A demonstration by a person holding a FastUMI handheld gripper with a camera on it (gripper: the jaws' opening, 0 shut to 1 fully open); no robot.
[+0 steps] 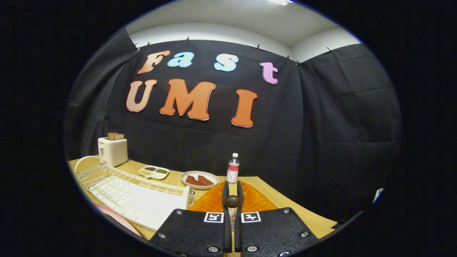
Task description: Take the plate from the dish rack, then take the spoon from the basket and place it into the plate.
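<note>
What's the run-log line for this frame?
gripper: shut on spoon | position: over orange plate | dish rack: beside plate | step: placing spoon

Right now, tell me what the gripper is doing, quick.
Gripper: closed on the spoon's dark handle end, held above the orange plate.

Wooden table point(285, 203), light tan top, fills the lower part of the frame. Directly on it:
- White toaster point(113, 151) at far left, bread in its slots.
- White dish rack point(134, 192), lower left, lying in front of the toaster.
- Small divided tray point(154, 172) behind the rack, holding dark, pale and green contents.
- White dish point(199, 179) at centre, reddish pieces in it.
- Bottle point(232, 169) upright, just right of the dish.
- Orange plate point(214, 203) at lower centre, beside the rack.
</note>
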